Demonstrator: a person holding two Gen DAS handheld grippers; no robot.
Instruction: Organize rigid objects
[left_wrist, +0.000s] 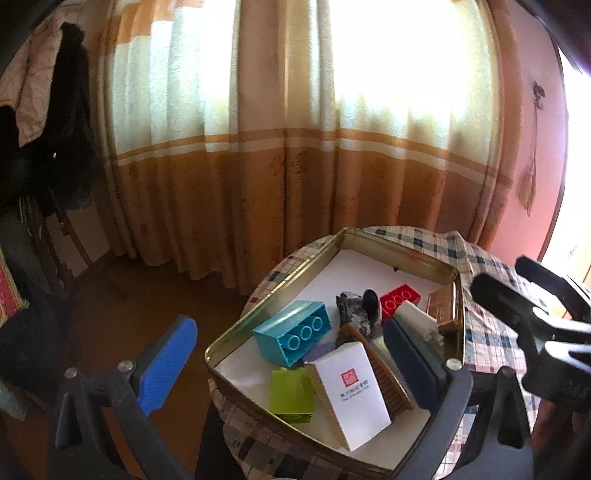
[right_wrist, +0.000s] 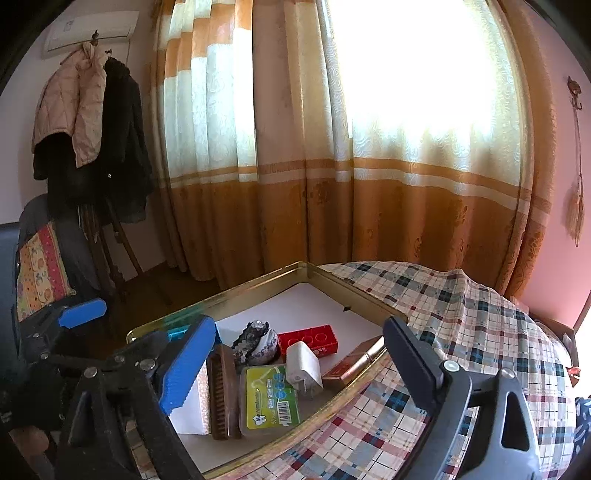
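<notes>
I find both hand-held grippers, left (left_wrist: 288, 354) and right (right_wrist: 299, 354), spread and empty above the tin tray (right_wrist: 332, 400); the comb (right_wrist: 221, 391), lengthwise ahead, lies nearer the right.

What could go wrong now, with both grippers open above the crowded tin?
1. The tin sits at the edge of the round table; a push from the left gripper may slide it off.
2. The white box leans on the comb and the green block; lifting one may shift the others.
3. The right gripper may pinch the charger together with its neighbours.
</notes>
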